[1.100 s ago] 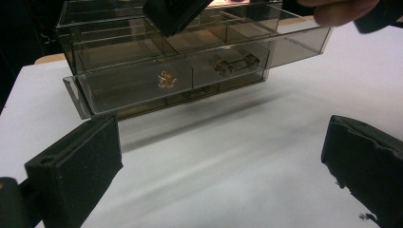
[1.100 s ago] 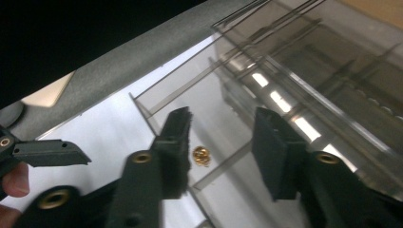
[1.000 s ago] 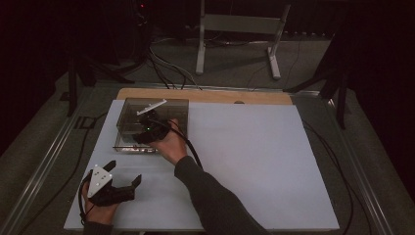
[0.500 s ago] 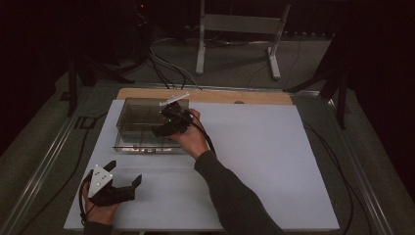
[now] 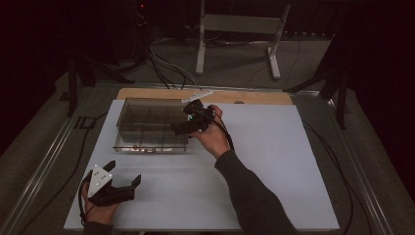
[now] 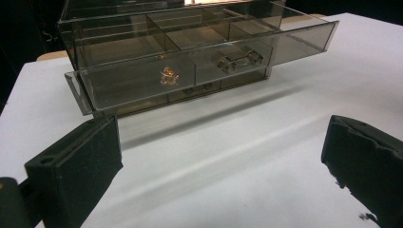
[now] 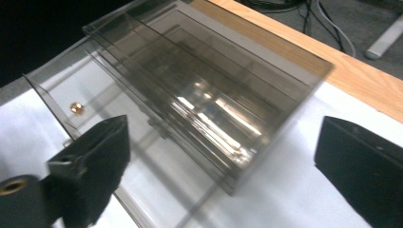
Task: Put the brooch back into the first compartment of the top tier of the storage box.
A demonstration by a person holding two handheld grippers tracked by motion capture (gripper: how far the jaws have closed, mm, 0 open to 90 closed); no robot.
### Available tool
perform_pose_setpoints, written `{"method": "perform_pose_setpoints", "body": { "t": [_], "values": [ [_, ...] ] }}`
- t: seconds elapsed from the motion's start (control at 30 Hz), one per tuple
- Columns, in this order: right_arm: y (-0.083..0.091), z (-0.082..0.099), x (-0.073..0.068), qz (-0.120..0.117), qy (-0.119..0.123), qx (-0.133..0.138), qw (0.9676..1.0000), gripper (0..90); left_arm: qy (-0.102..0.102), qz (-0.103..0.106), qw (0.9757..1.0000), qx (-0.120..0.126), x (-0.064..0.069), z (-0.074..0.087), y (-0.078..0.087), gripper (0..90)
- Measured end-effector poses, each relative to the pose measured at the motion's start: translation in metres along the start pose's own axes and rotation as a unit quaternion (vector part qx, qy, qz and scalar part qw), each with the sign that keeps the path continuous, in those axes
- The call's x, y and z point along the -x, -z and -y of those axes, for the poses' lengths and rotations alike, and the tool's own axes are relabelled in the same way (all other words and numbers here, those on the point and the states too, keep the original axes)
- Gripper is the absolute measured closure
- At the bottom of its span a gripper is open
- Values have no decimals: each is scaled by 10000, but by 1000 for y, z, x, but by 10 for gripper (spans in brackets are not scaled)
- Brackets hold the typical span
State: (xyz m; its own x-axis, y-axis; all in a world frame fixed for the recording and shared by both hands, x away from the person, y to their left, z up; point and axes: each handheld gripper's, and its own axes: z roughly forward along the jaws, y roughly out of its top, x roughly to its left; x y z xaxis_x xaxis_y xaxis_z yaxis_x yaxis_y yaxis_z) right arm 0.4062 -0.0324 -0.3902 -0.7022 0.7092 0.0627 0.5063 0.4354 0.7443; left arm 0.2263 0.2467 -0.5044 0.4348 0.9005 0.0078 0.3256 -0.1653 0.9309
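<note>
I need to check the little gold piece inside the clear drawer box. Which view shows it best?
The left gripper view: the gold piece sits sharp behind the clear drawer box's front, facing the camera. The right gripper view shows it as a small gold dot, blurred. In the high view it is too small to tell.

— What covered the table (image 5: 254, 96)?
— A white sheet (image 5: 274, 161); bare wood showed along the far edge.
— And on the sheet?
— A smoky clear box (image 5: 147, 127) stood near its far left corner.

Drawer box (image 6: 190, 61) clear glossy plastic (smoky tint); tabletop edge (image 5: 254, 96) wood.
</note>
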Motion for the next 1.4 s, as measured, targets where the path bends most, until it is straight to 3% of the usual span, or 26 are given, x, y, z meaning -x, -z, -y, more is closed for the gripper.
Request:
{"method": "perform_pose_setpoints", "body": {
  "t": [0.3,0.77,1.27,1.4],
  "values": [
    [21,14,22,345,-144,98,9993,1,3,-3,10000,-16,0,0,-1,4],
    [53,43,50,583,-289,335,9973,2,-20,1,10000,-33,1,0,-1,4],
    [87,77,65,818,-477,607,9937,2,1,-24,10000,-32,1,0,0,4],
    [98,95,70,934,-562,629,9921,2,9,-37,10000,-48,1,0,-1,4]
  ]
}}
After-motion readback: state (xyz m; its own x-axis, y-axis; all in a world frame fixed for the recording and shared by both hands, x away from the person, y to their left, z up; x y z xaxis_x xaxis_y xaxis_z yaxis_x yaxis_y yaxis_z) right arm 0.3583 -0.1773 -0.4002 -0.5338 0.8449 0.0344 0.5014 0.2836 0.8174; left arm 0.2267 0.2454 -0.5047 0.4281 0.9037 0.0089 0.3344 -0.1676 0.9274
